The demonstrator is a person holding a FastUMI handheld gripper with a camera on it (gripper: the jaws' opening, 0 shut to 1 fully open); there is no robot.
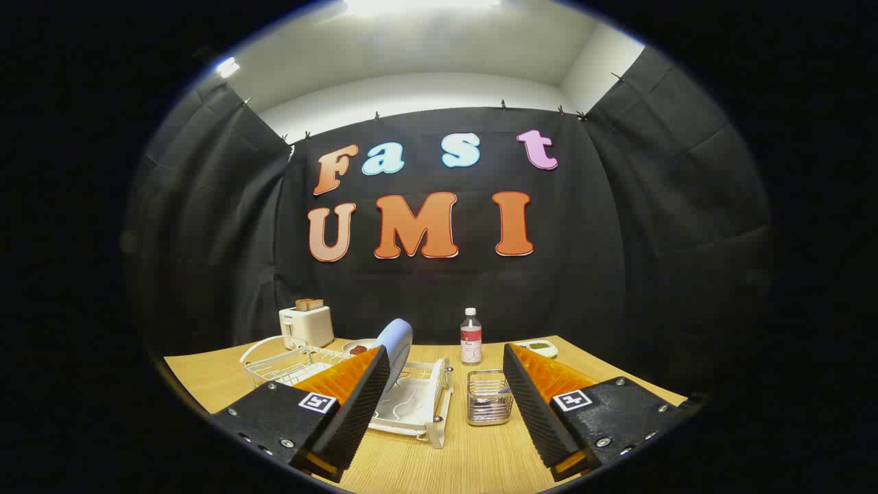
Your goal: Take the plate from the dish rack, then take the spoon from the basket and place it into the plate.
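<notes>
A pale blue plate point(396, 348) stands on edge in a white wire dish rack point(411, 401) on the wooden table, just beyond my left finger point(357, 405). A small wire basket point(489, 396) sits to the right of the rack, ahead of the gap between my fingers; a spoon handle point(503, 390) pokes up from it. My gripper point(442, 401) hovers above the near part of the table, open wide with nothing between its fingers.
A white toaster point(306, 325) with bread stands at the back left. A clear bottle point(470, 337) with a red label is behind the basket. A small dish point(357, 348) with something red and a white tray point(538, 348) lie at the back.
</notes>
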